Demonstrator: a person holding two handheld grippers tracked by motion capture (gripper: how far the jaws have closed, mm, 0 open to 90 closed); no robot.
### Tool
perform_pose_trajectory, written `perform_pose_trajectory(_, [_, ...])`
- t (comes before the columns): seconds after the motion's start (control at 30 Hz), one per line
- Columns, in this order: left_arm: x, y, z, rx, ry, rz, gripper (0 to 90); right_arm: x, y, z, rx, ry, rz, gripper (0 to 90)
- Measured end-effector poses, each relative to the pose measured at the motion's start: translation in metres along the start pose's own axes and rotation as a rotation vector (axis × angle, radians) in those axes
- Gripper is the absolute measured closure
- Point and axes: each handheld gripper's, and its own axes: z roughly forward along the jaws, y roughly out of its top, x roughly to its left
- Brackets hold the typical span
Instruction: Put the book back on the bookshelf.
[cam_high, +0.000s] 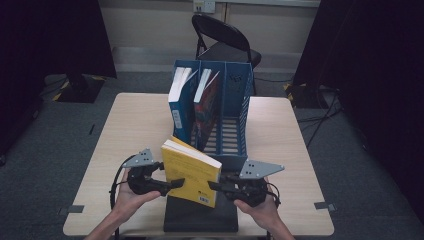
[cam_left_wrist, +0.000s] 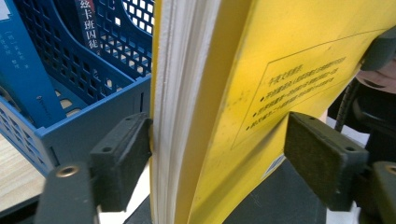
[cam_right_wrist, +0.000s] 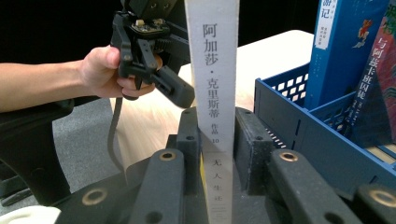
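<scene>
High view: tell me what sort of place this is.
Probably an office or lab room set up for recording. A light wooden table stands on grey carpet and holds a blue file rack with books. A folding chair stands behind it, dark curtains hang at both sides, and cables lie on the floor.

The white spine (cam_right_wrist: 212, 93) of the yellow book clamped between my right pads reads 阿加莎·克里斯蒂 作品 10, then 无人生还 lower down. On the blue book (cam_right_wrist: 343, 42) in the file rack I see 游记; the red book's spine (cam_right_wrist: 373, 88) reads 与阿兹卡班囚徒. The yellow back cover (cam_left_wrist: 299, 88) carries boxed lines too small to read
</scene>
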Motion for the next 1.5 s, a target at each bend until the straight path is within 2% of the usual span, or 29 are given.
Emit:
perform_pose_trajectory(0.33, [-0.007,-0.004,-0.004,-0.010,0.025,0.020,25.2,0.004,0.003,0.021,0.014,-0.002,-0.005,70.6])
perform_pose_trajectory(0.5, [-0.006,-0.005,-0.007,-0.014,0.013,0.005,27.4,0.005,0.005,0.030,0.012,-0.005,-0.006,65.6])
perform_pose_trajectory(0.6, [-0.007,-0.006,-0.007,-0.013,0.009,0.008,29.0,0.008,0.007,0.036,0.017,-0.003,-0.026,63.1])
perform_pose_trajectory(0.67, [-0.010,-0.005,-0.006,-0.009,0.003,0.019,29.5,0.009,0.007,0.038,0.013,0.001,-0.023,62.1])
perform_pose_trajectory(0.7, [-0.012,-0.005,-0.005,-0.009,0.012,0.022,29.0,0.009,0.007,0.038,-0.007,0.004,-0.021,61.1])
perform_pose_trajectory(0.77, [-0.012,-0.005,-0.005,-0.010,0.013,0.019,28.6,0.008,0.007,0.038,-0.006,0.007,-0.018,62.4])
perform_pose_trajectory(0.83, [-0.012,-0.006,-0.005,-0.009,0.015,0.021,28.7,0.008,0.007,0.038,-0.005,0.003,-0.020,69.7])
perform_pose_trajectory(0.93, [-0.012,-0.006,-0.005,-0.015,0.021,0.021,30.2,0.009,0.007,0.038,0.000,-0.004,-0.039,73.1])
perform_pose_trajectory(1.0, [-0.012,-0.007,-0.004,-0.015,0.022,0.025,30.4,0.010,0.007,0.037,0.004,-0.017,-0.049,74.3])
perform_pose_trajectory(1.17, [-0.008,-0.009,-0.004,0.003,-0.011,0.012,27.9,0.010,0.008,0.037,0.007,-0.035,-0.059,75.5])
perform_pose_trajectory(1.3, [-0.007,-0.010,-0.008,0.025,-0.015,-0.009,25.5,0.009,0.008,0.036,0.009,-0.037,-0.041,75.7])
perform_pose_trajectory(1.37, [-0.006,-0.011,-0.012,0.022,0.013,-0.020,24.8,0.009,0.009,0.036,0.010,-0.035,-0.039,75.7])
perform_pose_trajectory(1.47, [-0.001,-0.018,-0.018,0.062,0.065,-0.058,23.3,0.007,0.009,0.036,0.013,-0.035,-0.031,75.7])
perform_pose_trajectory(1.5, [0.000,-0.019,-0.020,0.069,0.076,-0.066,18.9,0.006,0.009,0.036,0.012,-0.036,-0.028,75.8])
